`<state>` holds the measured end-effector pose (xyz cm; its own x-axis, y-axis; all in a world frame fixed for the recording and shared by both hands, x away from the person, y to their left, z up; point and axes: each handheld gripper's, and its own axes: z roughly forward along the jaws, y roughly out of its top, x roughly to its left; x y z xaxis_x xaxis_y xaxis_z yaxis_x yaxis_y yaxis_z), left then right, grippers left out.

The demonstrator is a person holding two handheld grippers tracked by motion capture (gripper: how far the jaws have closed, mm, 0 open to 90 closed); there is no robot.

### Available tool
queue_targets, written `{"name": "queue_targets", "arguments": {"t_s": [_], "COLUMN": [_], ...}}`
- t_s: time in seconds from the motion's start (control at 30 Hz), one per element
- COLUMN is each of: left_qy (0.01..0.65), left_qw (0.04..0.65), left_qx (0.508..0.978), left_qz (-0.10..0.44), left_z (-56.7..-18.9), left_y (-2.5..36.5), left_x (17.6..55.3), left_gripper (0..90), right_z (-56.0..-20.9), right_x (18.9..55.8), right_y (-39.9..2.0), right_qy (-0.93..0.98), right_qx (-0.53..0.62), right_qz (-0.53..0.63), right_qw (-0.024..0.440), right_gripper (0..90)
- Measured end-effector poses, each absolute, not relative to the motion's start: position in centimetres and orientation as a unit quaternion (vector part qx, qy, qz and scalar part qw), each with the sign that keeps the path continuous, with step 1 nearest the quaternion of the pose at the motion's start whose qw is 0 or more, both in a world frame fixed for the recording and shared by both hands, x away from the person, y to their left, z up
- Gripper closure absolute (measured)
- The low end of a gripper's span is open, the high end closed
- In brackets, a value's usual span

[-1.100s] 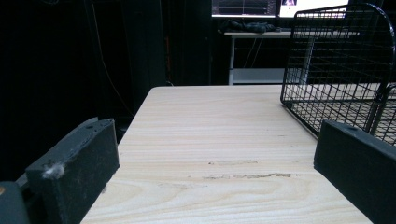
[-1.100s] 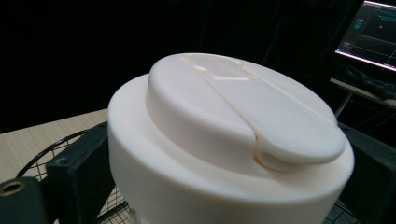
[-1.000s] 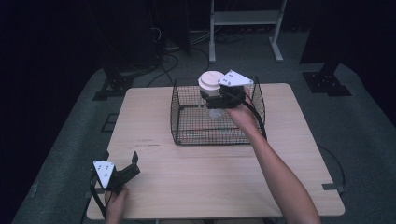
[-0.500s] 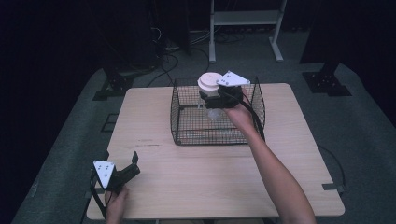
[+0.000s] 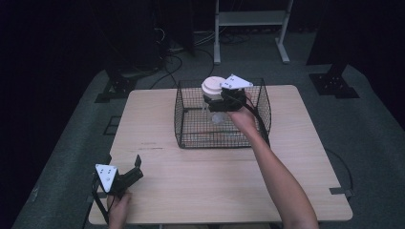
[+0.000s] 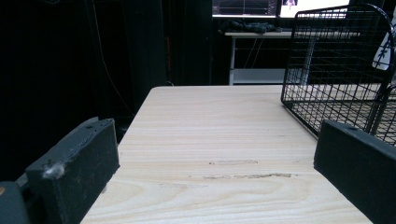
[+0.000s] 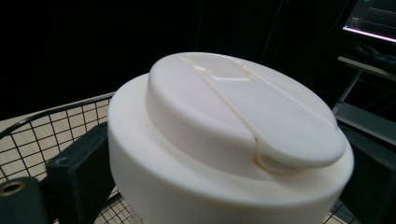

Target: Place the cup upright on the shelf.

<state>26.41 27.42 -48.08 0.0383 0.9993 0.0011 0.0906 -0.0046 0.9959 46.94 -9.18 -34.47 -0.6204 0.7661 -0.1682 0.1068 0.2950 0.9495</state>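
Note:
A container with a round white lid (image 5: 211, 86) hangs above the far side of a black wire basket (image 5: 191, 142). My right gripper (image 5: 213, 101) is shut on it just below the lid. In the right gripper view the lid (image 7: 233, 126) looms close, with a black jaw on each side of the container and my right gripper (image 7: 224, 191) clamped on it. The container's pale body (image 5: 218, 117) reaches down inside the basket. My left gripper (image 5: 137, 168) rests at the table's front left corner, open and holding nothing. In its own view the left gripper (image 6: 215, 163) has bare wood between its jaws.
The basket (image 6: 336, 70) stands at the back middle of the light wooden table (image 5: 296, 157). A white metal stand (image 5: 248, 19) is on the floor behind the table. Cables and dark stand feet (image 5: 334, 86) lie around it.
My right gripper has carried the lidded container slightly left and a little lower over the basket. The left gripper has stayed still.

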Motion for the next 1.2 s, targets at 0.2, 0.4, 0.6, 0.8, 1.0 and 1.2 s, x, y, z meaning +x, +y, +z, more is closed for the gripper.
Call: {"name": "queue_targets", "arguments": {"t_s": [0.2, 0.4, 0.6, 0.8, 1.0, 1.2], "left_qy": [0.511, 0.512, 0.513, 0.513, 0.511, 0.512], "left_qw": [0.487, 0.487, 0.488, 0.488, 0.488, 0.488], "left_qx": [0.533, 0.532, 0.531, 0.531, 0.532, 0.532], "left_qz": [0.467, 0.466, 0.465, 0.466, 0.466, 0.466], "left_z": [-48.1, -48.1, -48.1, -48.1, -48.1, -48.1], "left_y": [27.5, 27.5, 27.5, 27.5, 27.5, 27.5], "left_x": [26.4, 26.4, 26.4, 26.4, 26.4, 26.4], "left_gripper": [0.0, 0.0, 0.0, 0.0, 0.0, 0.0], "right_z": [-35.5, -36.4, -37.2, -37.9, -38.4, -38.6], "right_x": [47.3, 47.9, 48.5, 48.7, 48.8, 48.9], "right_y": [-9.1, -8.9, -8.9, -8.6, -8.5, -8.8], "right_qy": [0.742, 0.749, 0.752, 0.762, 0.772, 0.776], "right_qx": [0.297, 0.303, 0.307, 0.303, 0.301, 0.298], "right_qz": [0.509, 0.495, 0.492, 0.483, 0.471, 0.468], "right_qw": [0.318, 0.32, 0.313, 0.308, 0.303, 0.3], "right_gripper": [4.4, 4.3, 4.3, 4.3, 4.3, 4.2]}}
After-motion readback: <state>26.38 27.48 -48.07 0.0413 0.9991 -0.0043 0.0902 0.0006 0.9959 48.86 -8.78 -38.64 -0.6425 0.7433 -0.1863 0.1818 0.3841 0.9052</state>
